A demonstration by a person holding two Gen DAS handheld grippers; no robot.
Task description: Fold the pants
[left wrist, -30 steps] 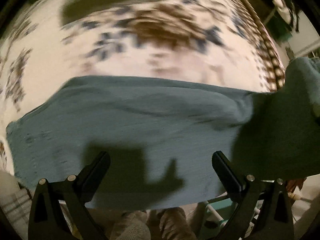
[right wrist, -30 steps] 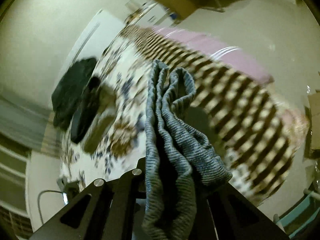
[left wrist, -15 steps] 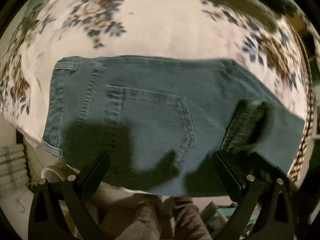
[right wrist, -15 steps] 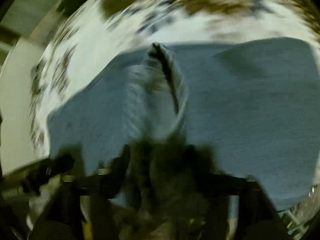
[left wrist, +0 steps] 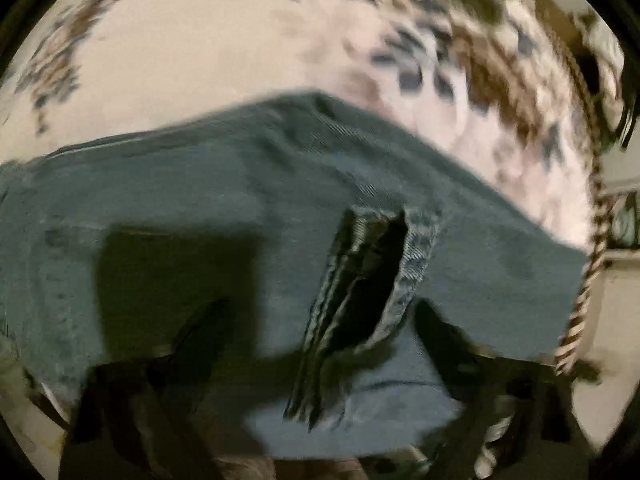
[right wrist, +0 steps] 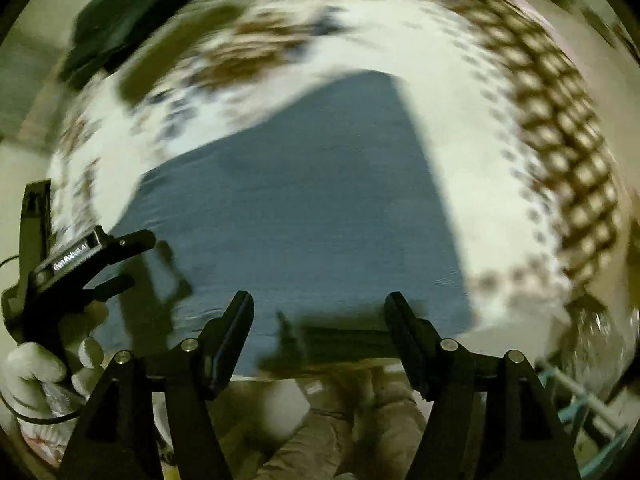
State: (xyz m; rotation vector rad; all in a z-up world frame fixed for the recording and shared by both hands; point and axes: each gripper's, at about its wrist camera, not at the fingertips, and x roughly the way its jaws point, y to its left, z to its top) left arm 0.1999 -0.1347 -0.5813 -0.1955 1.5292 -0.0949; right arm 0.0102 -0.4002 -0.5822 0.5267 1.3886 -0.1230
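One pair of jeans (right wrist: 304,208) lies folded on the bed (right wrist: 460,92). Both claws, left (left wrist: 320,320) and right (right wrist: 320,312), gape wide, holding nothing. Blur smears the left view, where a hem (left wrist: 368,276) stands up.

I count one pair of pants (right wrist: 304,216), one bed (right wrist: 460,92), one dark pillow (right wrist: 132,20), and my two grippers, left (right wrist: 120,260) and right (right wrist: 320,312).

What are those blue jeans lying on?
The jeans lie on a white flowered bedspread, which shows all around them. What is directly beneath the denim is covered, so it cannot be seen.
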